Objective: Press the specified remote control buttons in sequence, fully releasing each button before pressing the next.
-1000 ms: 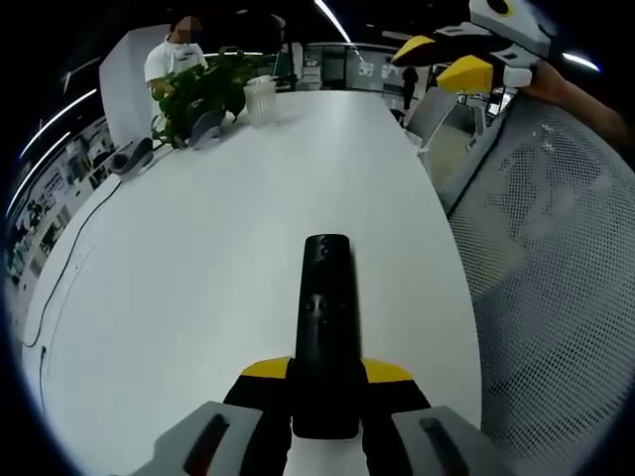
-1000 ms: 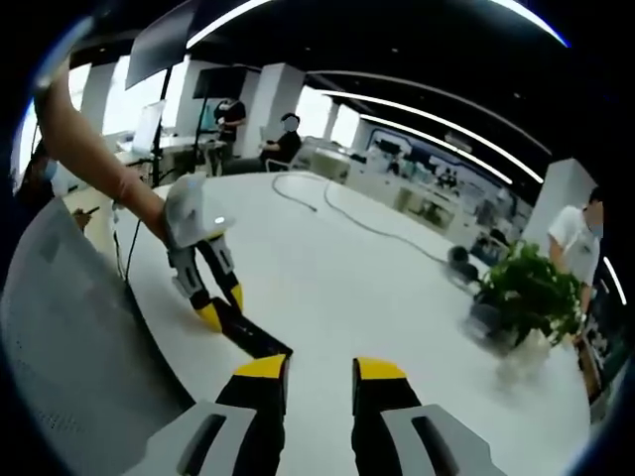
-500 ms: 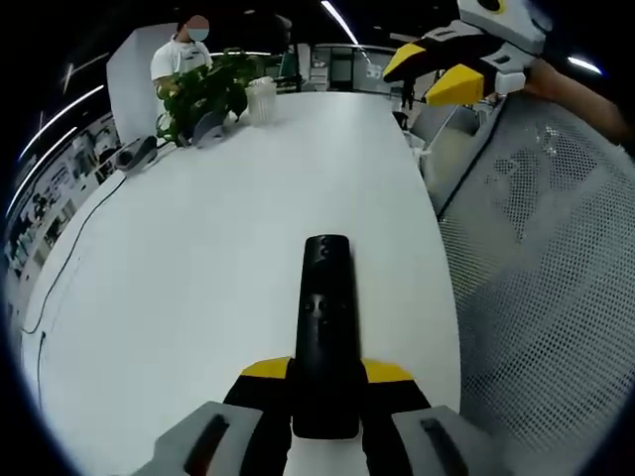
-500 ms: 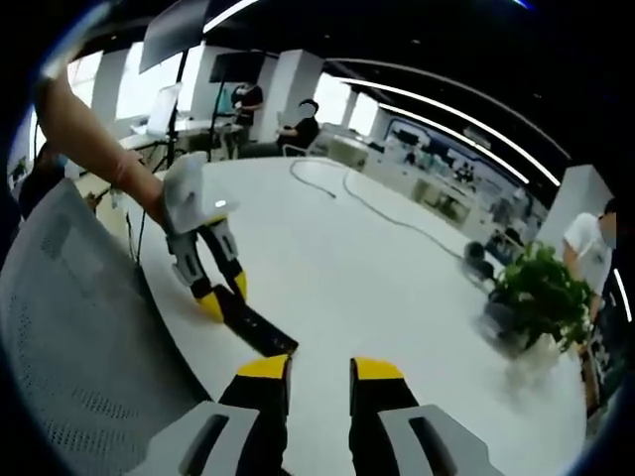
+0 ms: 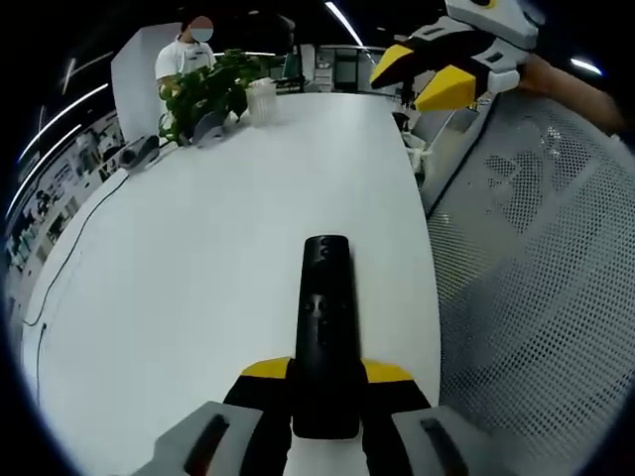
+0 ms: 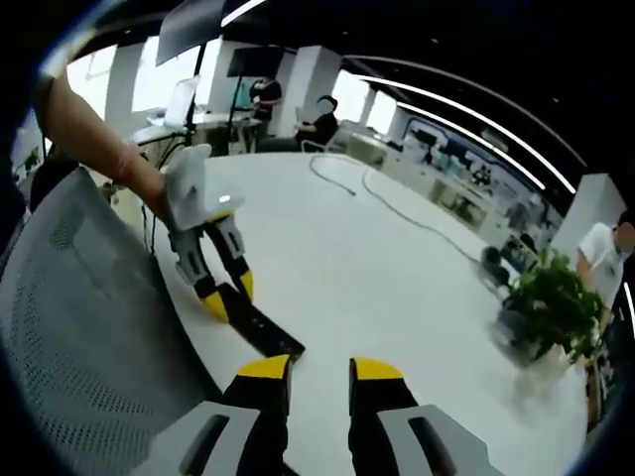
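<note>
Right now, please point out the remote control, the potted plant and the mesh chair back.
remote control [image 5: 326,327], left gripper view, on its button area at mid-body.
potted plant [image 5: 210,91], left gripper view, on the green leaves.
mesh chair back [image 6: 89,327], right gripper view, on the middle of the grey mesh.

I see even, bright light from ceiling strip lights [image 6: 466,109], with soft glare across the white table [image 5: 228,218]. Shadows look faint. Fisheye bending curves the table edge and the ceiling lines. The potted plant [image 6: 551,302] in my right gripper view is smeared and soft.
</note>
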`<state>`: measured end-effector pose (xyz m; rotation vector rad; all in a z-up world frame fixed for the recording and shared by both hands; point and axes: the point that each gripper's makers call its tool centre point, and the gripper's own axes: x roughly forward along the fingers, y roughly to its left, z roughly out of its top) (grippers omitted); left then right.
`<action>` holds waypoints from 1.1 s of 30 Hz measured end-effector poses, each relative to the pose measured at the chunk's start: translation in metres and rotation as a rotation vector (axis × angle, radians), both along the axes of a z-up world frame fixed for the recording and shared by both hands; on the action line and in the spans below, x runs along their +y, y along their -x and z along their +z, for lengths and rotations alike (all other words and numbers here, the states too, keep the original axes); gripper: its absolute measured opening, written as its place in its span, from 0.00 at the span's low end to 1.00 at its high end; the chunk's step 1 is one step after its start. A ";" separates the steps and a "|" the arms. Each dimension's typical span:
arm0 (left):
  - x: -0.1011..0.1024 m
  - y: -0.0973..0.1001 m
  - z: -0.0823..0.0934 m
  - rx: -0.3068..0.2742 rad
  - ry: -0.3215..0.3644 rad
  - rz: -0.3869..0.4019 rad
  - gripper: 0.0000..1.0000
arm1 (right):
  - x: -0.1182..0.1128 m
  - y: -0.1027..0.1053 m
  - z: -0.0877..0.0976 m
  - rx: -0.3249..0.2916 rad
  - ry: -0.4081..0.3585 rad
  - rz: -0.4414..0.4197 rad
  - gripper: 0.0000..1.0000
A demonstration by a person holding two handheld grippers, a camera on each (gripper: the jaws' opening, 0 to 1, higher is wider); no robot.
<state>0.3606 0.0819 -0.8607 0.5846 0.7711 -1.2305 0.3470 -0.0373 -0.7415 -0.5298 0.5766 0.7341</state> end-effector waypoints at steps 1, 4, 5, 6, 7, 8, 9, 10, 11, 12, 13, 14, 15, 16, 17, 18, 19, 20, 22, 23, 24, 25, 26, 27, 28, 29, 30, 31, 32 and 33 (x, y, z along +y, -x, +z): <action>0.000 0.001 0.000 0.001 -0.005 0.001 0.25 | 0.001 0.000 0.000 0.003 -0.001 0.004 0.19; -0.002 0.006 -0.001 0.001 -0.010 -0.002 0.25 | 0.003 0.002 -0.001 0.010 -0.004 0.014 0.19; -0.003 0.006 -0.002 0.000 -0.010 -0.003 0.25 | 0.003 0.002 -0.002 0.012 -0.005 0.016 0.20; -0.004 0.008 -0.002 0.001 -0.013 -0.005 0.25 | 0.003 0.002 -0.002 0.014 -0.004 0.018 0.20; -0.004 0.008 -0.003 0.001 -0.014 -0.007 0.25 | 0.003 0.002 -0.002 0.015 -0.005 0.017 0.20; -0.004 0.009 -0.003 0.001 -0.017 -0.009 0.25 | 0.003 0.002 -0.002 0.016 -0.007 0.014 0.19; -0.005 0.010 -0.003 0.002 -0.021 -0.010 0.25 | 0.003 0.002 -0.002 0.016 -0.011 0.012 0.19; -0.005 0.011 -0.003 -0.001 -0.028 -0.015 0.25 | 0.003 0.002 -0.002 0.018 -0.016 0.009 0.19; -0.005 0.012 -0.003 -0.001 -0.033 -0.019 0.25 | 0.003 0.001 -0.002 0.019 -0.019 0.008 0.20; -0.005 0.014 -0.003 0.001 -0.044 -0.026 0.25 | 0.003 0.001 -0.002 0.020 -0.020 0.007 0.20; -0.005 0.015 -0.003 -0.001 -0.049 -0.033 0.25 | 0.003 0.002 -0.002 0.020 -0.020 0.009 0.20; -0.005 0.016 -0.004 0.000 -0.055 -0.038 0.25 | 0.003 0.002 -0.002 0.021 -0.020 0.012 0.20; -0.006 0.017 -0.004 0.001 -0.062 -0.043 0.25 | 0.004 0.003 -0.002 0.024 -0.019 0.016 0.19; -0.006 0.017 -0.004 0.002 -0.067 -0.046 0.25 | 0.005 0.003 -0.003 0.027 -0.018 0.019 0.19; -0.006 0.018 -0.004 0.002 -0.073 -0.047 0.25 | 0.005 0.004 -0.004 0.031 -0.015 0.024 0.19; -0.005 0.019 -0.004 0.004 -0.074 -0.045 0.25 | 0.005 0.004 -0.004 0.032 -0.013 0.026 0.19; -0.005 0.019 -0.004 0.006 -0.077 -0.041 0.25 | 0.005 0.004 -0.005 0.034 -0.011 0.028 0.19; -0.005 0.020 -0.004 0.006 -0.079 -0.037 0.25 | 0.006 0.005 -0.005 0.037 -0.011 0.030 0.19; -0.004 0.021 -0.005 0.009 -0.082 -0.034 0.25 | 0.006 0.006 -0.006 0.040 -0.011 0.034 0.19; -0.004 0.021 -0.005 0.010 -0.083 -0.032 0.25 | 0.006 0.006 -0.006 0.040 -0.011 0.035 0.19; -0.004 0.022 -0.005 0.013 -0.085 -0.020 0.25 | 0.007 0.006 -0.006 0.040 -0.010 0.037 0.19; -0.004 0.022 -0.005 0.012 -0.087 -0.019 0.25 | 0.007 0.006 -0.006 0.040 -0.007 0.039 0.19; -0.004 0.023 -0.005 0.012 -0.091 -0.017 0.25 | 0.007 0.007 -0.006 0.042 -0.007 0.041 0.19; -0.004 0.024 -0.005 0.014 -0.095 -0.015 0.25 | 0.008 0.007 -0.007 0.047 -0.007 0.044 0.19; -0.004 0.025 -0.005 0.014 -0.102 -0.015 0.25 | 0.009 0.009 -0.008 0.054 -0.005 0.049 0.19; -0.004 0.026 -0.005 0.015 -0.107 -0.017 0.25 | 0.010 0.010 -0.009 0.057 0.001 0.058 0.18; -0.004 0.027 -0.005 0.016 -0.111 -0.020 0.25 | 0.012 0.012 -0.010 0.056 0.011 0.075 0.18; -0.004 0.028 -0.005 0.017 -0.118 -0.023 0.25 | 0.015 0.014 -0.010 0.056 0.019 0.094 0.16; -0.004 0.029 -0.005 0.019 -0.125 -0.023 0.25 | 0.016 0.016 -0.011 0.062 0.022 0.104 0.15; -0.004 0.030 -0.005 0.019 -0.132 -0.022 0.25 | 0.019 0.018 -0.012 0.066 0.030 0.117 0.15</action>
